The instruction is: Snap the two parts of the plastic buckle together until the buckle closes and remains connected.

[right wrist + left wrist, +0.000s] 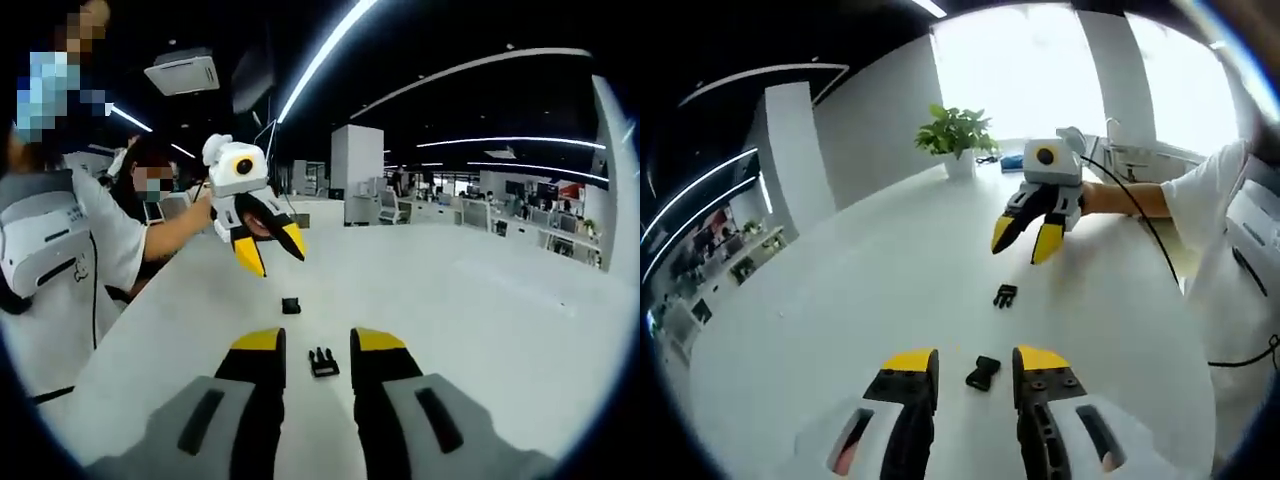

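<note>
A wide white table stands in a large office room with bright ceiling light strips and a big window behind it. At the far edge of the table, in the left gripper view, there is a potted plant with green leaves.

Two small black buckle parts lie on the table, apart from each other and not joined. In the left gripper view, the socket part lies between the yellow tips of the left gripper, and the pronged part lies farther away, toward the right gripper. In the right gripper view the order is opposite: the pronged part lies between the tips of the right gripper, and the socket part lies beyond it, below the left gripper.

Both grippers have their jaws spread and hold nothing. The left gripper's jaws stand on both sides of the socket part without touching it, as far as I can see. The right gripper hangs above the table. A person in a white shirt holds the grippers.
</note>
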`<state>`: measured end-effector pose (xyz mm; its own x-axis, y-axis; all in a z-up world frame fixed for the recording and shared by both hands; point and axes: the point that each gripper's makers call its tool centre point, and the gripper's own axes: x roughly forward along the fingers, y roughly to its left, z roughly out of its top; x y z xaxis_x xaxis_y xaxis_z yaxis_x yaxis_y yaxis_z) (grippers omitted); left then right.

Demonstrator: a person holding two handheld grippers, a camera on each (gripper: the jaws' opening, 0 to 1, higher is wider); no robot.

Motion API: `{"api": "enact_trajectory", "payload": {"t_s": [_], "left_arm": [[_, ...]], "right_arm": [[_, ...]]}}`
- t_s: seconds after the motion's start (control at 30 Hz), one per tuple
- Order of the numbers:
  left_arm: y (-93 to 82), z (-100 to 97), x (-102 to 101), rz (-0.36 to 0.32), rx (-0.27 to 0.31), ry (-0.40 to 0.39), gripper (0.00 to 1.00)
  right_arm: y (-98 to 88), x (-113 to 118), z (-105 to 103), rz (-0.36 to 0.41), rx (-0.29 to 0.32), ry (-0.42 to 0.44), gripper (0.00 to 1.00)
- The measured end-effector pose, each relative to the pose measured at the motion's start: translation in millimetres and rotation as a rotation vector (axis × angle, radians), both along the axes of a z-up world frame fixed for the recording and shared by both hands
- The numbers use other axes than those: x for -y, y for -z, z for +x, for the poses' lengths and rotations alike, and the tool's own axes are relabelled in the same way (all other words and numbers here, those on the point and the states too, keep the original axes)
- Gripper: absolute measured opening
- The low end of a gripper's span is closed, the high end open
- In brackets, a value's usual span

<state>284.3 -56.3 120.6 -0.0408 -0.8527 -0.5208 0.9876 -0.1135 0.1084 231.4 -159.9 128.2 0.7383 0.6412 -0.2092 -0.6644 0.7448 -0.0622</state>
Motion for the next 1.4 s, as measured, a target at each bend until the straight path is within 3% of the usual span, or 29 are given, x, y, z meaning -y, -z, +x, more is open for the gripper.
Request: {"api": "enact_trajectory", "payload": {"t_s": [0.53,0.7,0.97,1.23,1.4], "left_arm": [[28.1,7.2,4.9,-0.005,-0.061,-0.017,0.29],[34.9,0.8,7.3,-0.002,-0.072,-0.006,0.29],[38.3,-1.4,9.0,-0.012,-0.078,-0.016,0.29],[39.5,-3.9,9.8,-0.025,-0.098,0.0,0.24],[41.0,-5.9,11.4,-0.07,-0.134,0.013,0.22]], "right_arm": [[18.7,0.3,6.8,-0.032,-0.042,-0.02,0.24],[22.8,3.0,7.7,-0.045,-0.052,-0.012,0.24],[30.0,1.1,7.7,-0.085,-0.075,-0.01,0.25],[30.4,-1.9,8.1,-0.074,-0.089,-0.002,0.25],[36.7,-6.6,9.3,-0.116,-0.095,-0.012,0.25]]}}
